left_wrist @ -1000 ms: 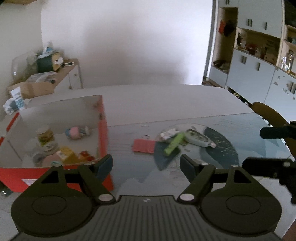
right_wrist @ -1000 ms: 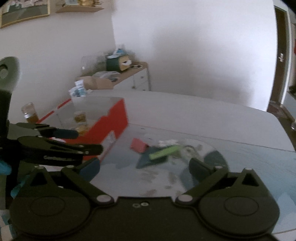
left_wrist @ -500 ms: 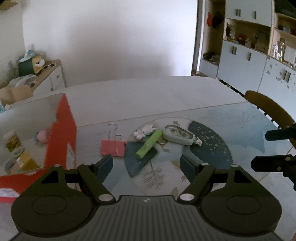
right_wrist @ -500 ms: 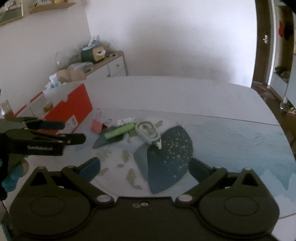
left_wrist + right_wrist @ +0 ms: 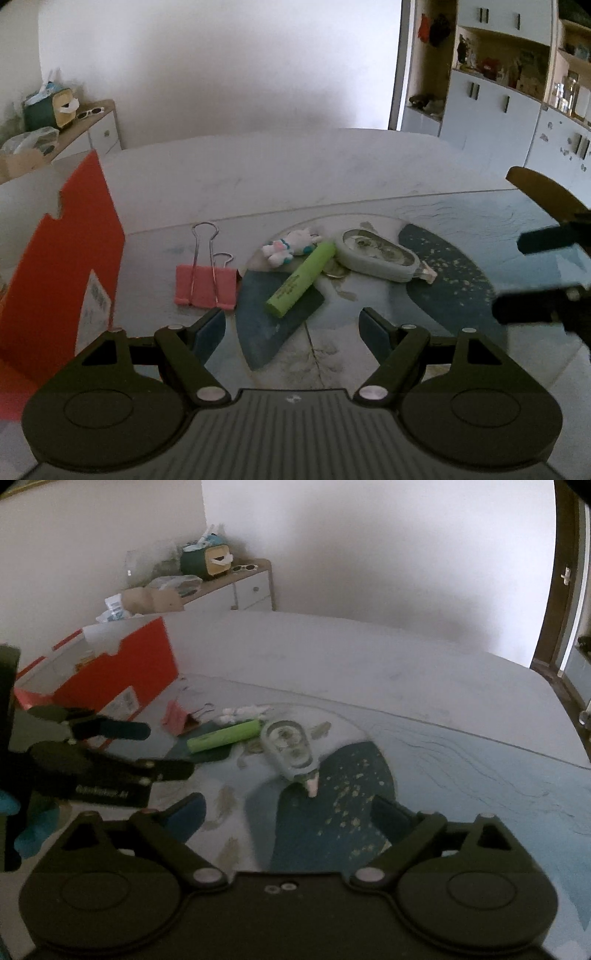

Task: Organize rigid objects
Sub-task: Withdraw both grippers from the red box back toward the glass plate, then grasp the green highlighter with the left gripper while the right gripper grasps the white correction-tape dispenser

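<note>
My left gripper (image 5: pixel 291 328) has its jaws spread and empty; my right gripper (image 5: pixel 288 816), also empty, has just been closing a little but stays wide. Both have come down toward the table (image 5: pixel 295 166) since a second ago. Ahead lie the pink clip (image 5: pixel 205 290), green marker (image 5: pixel 301 275), small toy (image 5: pixel 290 247) and tape dispenser (image 5: pixel 378 256), with the red box (image 5: pixel 70 266) left. I judge a pickup comes next.

One clip (image 5: pixel 205 290), one highlighter (image 5: pixel 301 279).

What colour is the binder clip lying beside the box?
Pink, with silver wire handles; the binder clip shows best in the left wrist view.
</note>
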`<state>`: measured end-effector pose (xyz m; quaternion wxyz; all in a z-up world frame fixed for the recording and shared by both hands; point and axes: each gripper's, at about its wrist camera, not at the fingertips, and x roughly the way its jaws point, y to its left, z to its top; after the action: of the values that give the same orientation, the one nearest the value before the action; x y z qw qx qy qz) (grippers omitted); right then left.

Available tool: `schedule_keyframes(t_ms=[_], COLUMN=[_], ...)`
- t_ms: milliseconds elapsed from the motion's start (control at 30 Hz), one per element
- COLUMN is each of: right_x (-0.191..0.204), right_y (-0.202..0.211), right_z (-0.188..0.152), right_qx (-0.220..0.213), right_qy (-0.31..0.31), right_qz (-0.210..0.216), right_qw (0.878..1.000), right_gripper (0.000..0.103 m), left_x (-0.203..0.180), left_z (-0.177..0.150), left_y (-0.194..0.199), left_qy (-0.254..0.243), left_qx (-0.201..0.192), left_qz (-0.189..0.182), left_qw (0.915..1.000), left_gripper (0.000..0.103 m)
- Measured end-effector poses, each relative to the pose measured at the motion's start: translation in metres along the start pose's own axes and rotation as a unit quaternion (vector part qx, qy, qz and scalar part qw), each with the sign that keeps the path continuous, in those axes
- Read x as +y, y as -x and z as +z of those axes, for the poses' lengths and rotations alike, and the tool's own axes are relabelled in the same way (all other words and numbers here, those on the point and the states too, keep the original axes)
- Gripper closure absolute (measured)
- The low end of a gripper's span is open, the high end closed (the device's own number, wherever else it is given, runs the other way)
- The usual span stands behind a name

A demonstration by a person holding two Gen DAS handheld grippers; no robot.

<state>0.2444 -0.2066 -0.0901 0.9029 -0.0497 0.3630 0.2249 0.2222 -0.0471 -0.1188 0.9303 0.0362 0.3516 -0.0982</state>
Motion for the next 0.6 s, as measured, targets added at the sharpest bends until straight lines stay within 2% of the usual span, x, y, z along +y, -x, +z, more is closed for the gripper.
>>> schedule_keyframes(t_ms=[167,300,367,533,600], right_x=[-0.017,-0.028,-0.03,-0.023,-0.019], right_y=[-0.03,-0.047,-0.054,-0.068,-0.073], right_z=[0.007,0.003,0.001,0.003,0.006], right_qx=[0.018,0.027,0.033,0.039,0.036], right_qy=[-0.004,0.024,0.025,0.042,0.049], right_qz=[0.002,0.036,0.036,0.037,0.037], right_qw=[1.0,0.999,0.998,0.998,0.997], right_gripper=[0.021,0.021,0.025,0.03,0.034], left_x=[-0.001,0.001,-0.001,-0.005,-0.005], left_z=[0.0,0.002,0.003,0.006,0.007], left_y=[-0.014,-0.024,-0.028,-0.039,-0.044], left_qy=[-0.015,-0.011,-0.019,-0.035,-0.038], left_qx=[-0.015,-0.02,-0.022,-0.018,-0.015], left_qz=[-0.007,-0.017,-0.017,-0.018,-0.02], left_qw=[0.9998,0.9996,0.9994,0.999,0.999], left_gripper=[0.024,0.024,0.024,0.034,0.047])
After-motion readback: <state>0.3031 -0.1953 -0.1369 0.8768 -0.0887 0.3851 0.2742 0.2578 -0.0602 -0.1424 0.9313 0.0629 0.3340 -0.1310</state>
